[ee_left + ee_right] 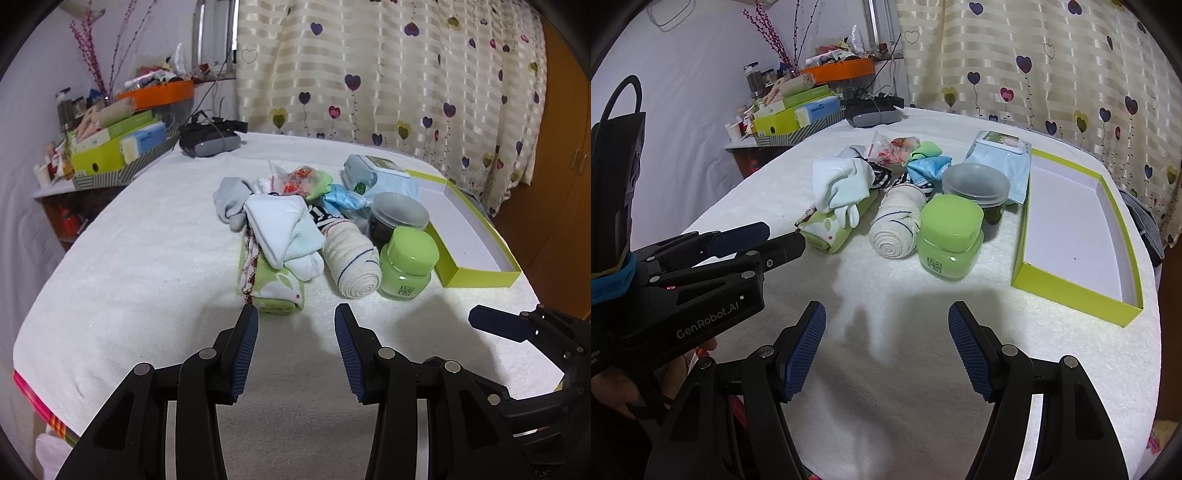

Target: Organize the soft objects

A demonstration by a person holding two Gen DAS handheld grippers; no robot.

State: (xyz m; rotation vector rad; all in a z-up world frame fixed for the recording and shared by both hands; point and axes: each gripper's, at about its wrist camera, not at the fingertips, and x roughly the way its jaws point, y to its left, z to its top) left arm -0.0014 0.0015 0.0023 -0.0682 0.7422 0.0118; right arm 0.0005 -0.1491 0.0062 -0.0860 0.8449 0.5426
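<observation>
Both your left gripper (pixel 295 314) and right gripper (pixel 886 314) hover, jaws open, empty; first pick pending; reach twelve o'clock for the rolled cream knitted sock (pixel 351 258); lime-green cardboard box (pixel 1071 291) waits.

Rolled cream sock (pixel 894 225), white socks (pixel 839 188) atop green rolled cloth (pixel 834 230), clustered mid-table.

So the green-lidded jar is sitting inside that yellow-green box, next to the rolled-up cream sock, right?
Not quite. The green-lidded jar stands on the white towel, outside the yellow-green box, which holds nothing. It is indeed next to the rolled-up cream sock. The right wrist view shows this plainly.
</observation>
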